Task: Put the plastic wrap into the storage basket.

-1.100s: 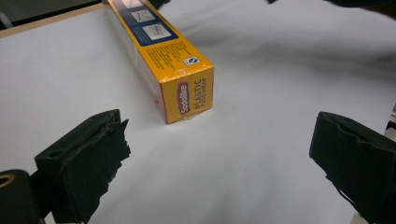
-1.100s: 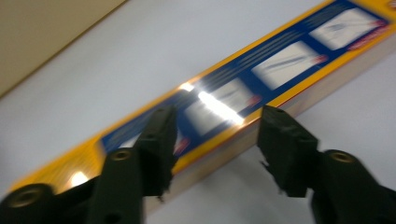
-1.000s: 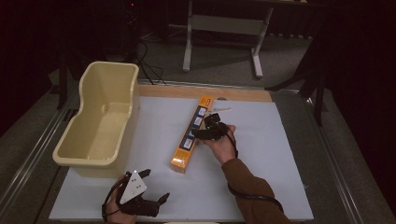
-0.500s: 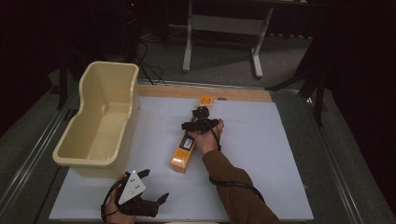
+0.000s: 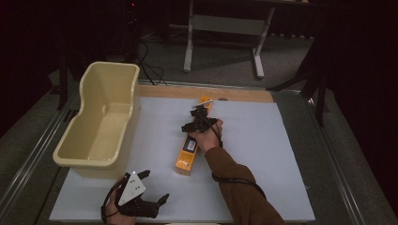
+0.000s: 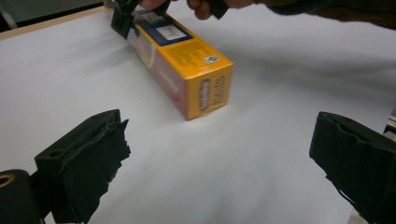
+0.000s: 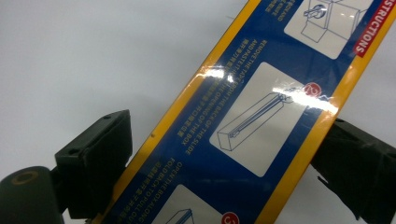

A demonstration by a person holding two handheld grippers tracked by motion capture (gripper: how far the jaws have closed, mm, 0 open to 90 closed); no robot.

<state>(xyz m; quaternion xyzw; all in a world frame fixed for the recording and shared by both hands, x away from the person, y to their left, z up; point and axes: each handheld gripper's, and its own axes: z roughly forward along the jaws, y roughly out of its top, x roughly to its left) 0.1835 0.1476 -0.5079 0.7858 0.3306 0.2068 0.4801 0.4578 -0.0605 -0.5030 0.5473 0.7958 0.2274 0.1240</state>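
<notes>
A long yellow and blue box (image 5: 189, 154) lies on the white sheet, running from the near middle toward the far edge. My right gripper (image 5: 201, 123) is lowered over its far half, open, with one jaw on each long side of the box (image 7: 243, 126). In the right gripper view the printed instruction panels fill the gap between the jaws. My left gripper (image 5: 155, 185) rests at the near left of the sheet, open, holding nothing. It faces the box's near end (image 6: 205, 88), well short of it.
A cream plastic tub (image 5: 101, 164) stands at the left, partly over the white sheet's (image 5: 272, 154) edge. A wooden strip (image 5: 173, 90) runs along the far side. Metal rails (image 5: 33, 159) flank the table, and a grey stand (image 5: 223, 28) sits on the floor beyond.
My right gripper has moved left from beside the box and come down over it, jaws now straddling it. The left gripper and the box have stayed put.
</notes>
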